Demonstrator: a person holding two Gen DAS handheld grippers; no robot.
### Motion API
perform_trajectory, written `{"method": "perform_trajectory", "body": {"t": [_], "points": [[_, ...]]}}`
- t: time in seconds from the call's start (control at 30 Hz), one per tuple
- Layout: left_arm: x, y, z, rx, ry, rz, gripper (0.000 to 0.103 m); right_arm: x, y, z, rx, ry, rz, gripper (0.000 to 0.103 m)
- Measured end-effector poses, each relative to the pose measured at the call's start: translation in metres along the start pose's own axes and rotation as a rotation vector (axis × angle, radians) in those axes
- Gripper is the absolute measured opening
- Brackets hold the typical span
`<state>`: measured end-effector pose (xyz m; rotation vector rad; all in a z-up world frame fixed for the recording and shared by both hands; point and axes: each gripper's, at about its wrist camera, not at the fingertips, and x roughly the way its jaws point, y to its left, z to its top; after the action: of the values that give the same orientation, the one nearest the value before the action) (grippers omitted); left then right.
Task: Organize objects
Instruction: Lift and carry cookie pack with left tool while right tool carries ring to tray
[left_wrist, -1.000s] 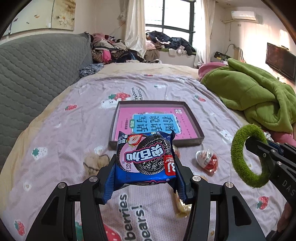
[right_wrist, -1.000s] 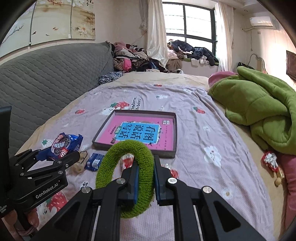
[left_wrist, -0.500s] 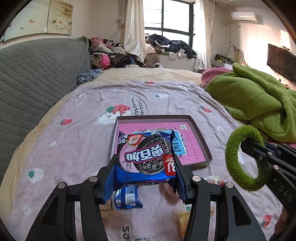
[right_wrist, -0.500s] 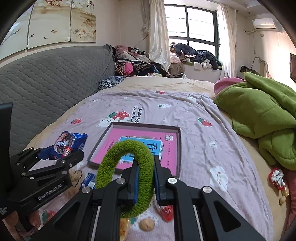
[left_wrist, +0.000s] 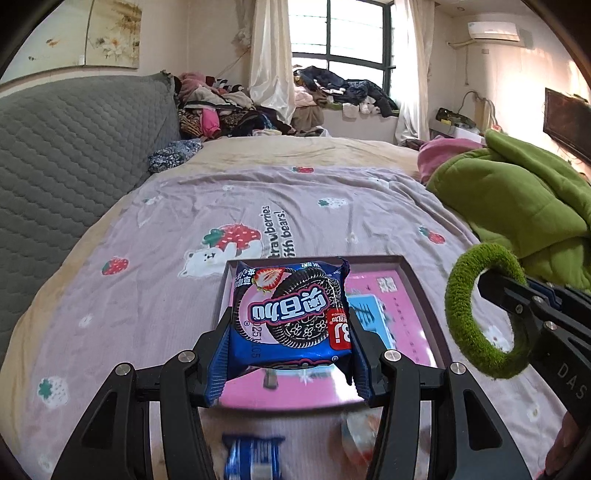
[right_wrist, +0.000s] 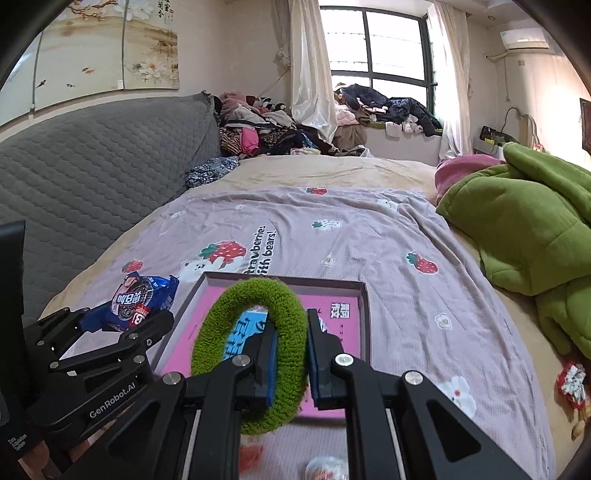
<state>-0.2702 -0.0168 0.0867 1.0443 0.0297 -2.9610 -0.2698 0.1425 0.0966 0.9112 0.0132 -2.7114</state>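
While both hands hold their loads above the bed, the scene reads as follows, near to far.

Left gripper (left_wrist: 290, 354): jaws clamped on the two side edges of a blue cookie packet (left_wrist: 290, 314); the packet stands upright between the blue pads, its print upside down, raised over the near left part of the tray.
Right gripper (right_wrist: 290, 360): jaws pressed together on the lower right arc of a green fuzzy ring (right_wrist: 255, 350); the ring stands on edge above the tray's near edge.
Near edge of the bed: a small blue wrapper (left_wrist: 253, 458) and a clear wrapped sweet (left_wrist: 360, 435) lie on the sheet just in front of the tray, both blurred.
Tray (right_wrist: 364, 314): shallow, dark-rimmed, lying flat on the middle of the bed, with a pink card with a blue panel inside.
Sheet (left_wrist: 166, 258): lilac, printed with strawberries, bears and lettering, covering the bed.
Right edge of the bed: a red and white trinket (right_wrist: 572, 380) lies well apart from the tray; behind it a rumpled green blanket (left_wrist: 517, 199).
Left side: a grey quilted headboard (left_wrist: 74, 158).
Far end: piled clothes (right_wrist: 266, 129) below a curtained window (right_wrist: 373, 44).
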Motion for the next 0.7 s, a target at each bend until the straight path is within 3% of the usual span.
{"method": "perform_trajectory", "body": {"t": [0.37,0.7], "points": [[0.086,0.006,0.001,-0.033,0.047,-0.005,0.056,0.068,-0.012,0.002,0.030,0.037,-0.013,0.014],[0.122,0.003,-0.028,0.004,0.033,-0.008,0.056,0.105,-0.024,-0.012,0.044,0.022,-0.025,0.014]]}}
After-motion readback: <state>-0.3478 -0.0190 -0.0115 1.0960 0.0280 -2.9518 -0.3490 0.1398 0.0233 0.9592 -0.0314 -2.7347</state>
